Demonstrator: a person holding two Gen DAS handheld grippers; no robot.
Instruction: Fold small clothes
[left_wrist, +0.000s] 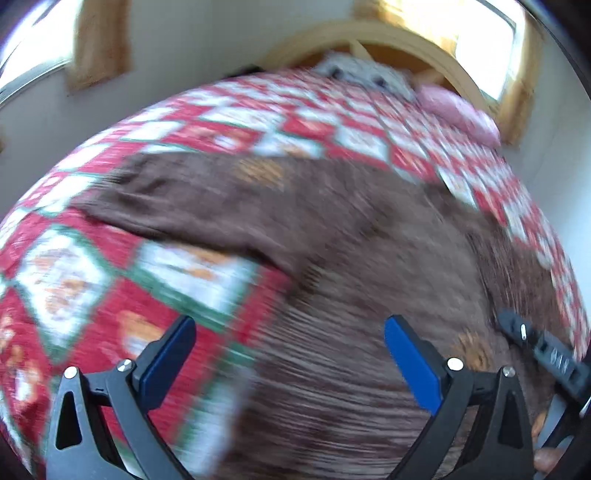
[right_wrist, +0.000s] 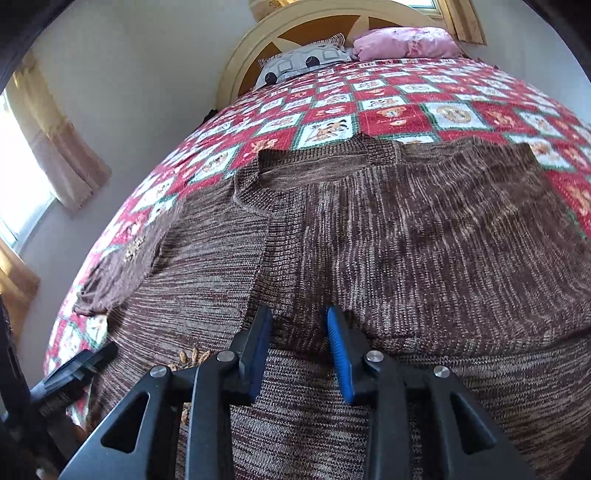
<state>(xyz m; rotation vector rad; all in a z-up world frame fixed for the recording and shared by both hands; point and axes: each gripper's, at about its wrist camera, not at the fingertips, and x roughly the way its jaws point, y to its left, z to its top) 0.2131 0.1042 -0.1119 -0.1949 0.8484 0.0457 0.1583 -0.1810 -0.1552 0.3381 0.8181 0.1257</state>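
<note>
Brown knit sweater spread flat on bed quilt, red-and-white checked with bear prints. Neckline toward the headboard, hem toward the cameras. One side panel folded inward over the body, folded edge running lengthwise from below the neckline toward the hem. One sleeve angled out over the quilt on the side away from the fold, cuff end resting on the quilt.

Right claw: blue pads partly apart, narrow gap, pointing down at the sweater on its hem side, in line with the folded edge. Knit directly under and between the tips. Pads not visibly pressing fabric; no pinched ridge seen between them. Reads as not clamped.

Left claw: blue pads wide apart, nothing between them. Hovering over the sweater edge on the sleeve side, one finger over the quilt, other finger over the knit. Left wrist view heavily motion-blurred, so contact with the fabric not determinable. Sleeve visible there stretching across the quilt away from the sweater body.

Each claw visible at the margin of the other's view: left one at the lower left edge of the right wrist view beside the sweater hem, right one at the lower right edge of the left wrist view.

Beyond the sweater toward the headboard: patterned grey-white pillow and pink pillow side by side. Curtained window on the wall off the sleeve side.
</note>
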